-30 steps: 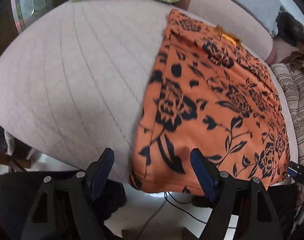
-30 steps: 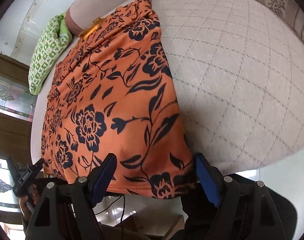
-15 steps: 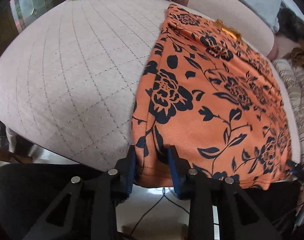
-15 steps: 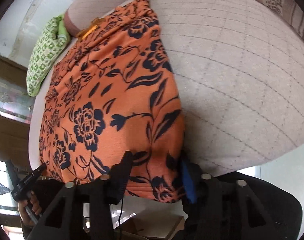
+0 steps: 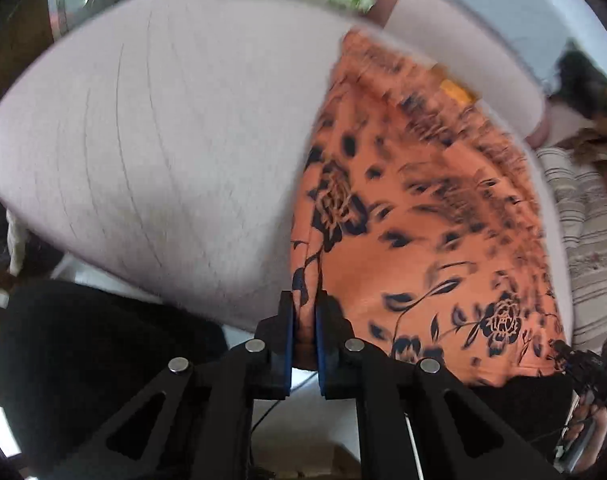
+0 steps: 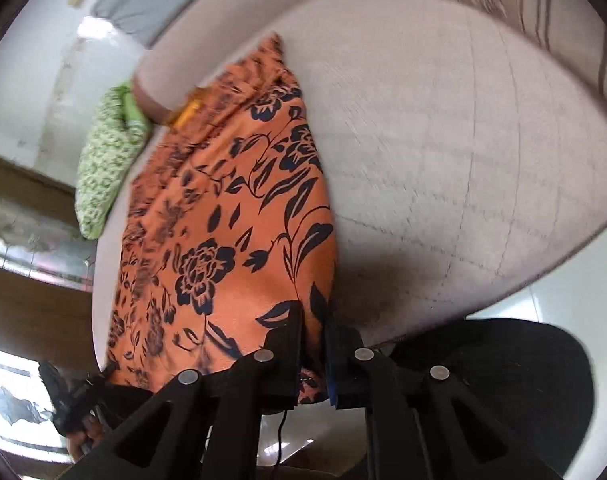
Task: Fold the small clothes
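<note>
The left gripper (image 5: 303,322) and right gripper (image 6: 313,326) are closing, each clamped on a near corner of the orange cloth (image 5: 423,220) on the bed (image 5: 163,140).

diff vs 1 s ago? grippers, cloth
Both grippers went from wide open to pinching the orange floral garment at its near hem: left gripper on its left corner, right gripper on the right, jaws closing. The corners look slightly bunched. Garment's far end, green pillow unchanged.

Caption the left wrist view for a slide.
Left gripper closing on the near corner of an orange flowered garment on a quilted cushion.
</note>
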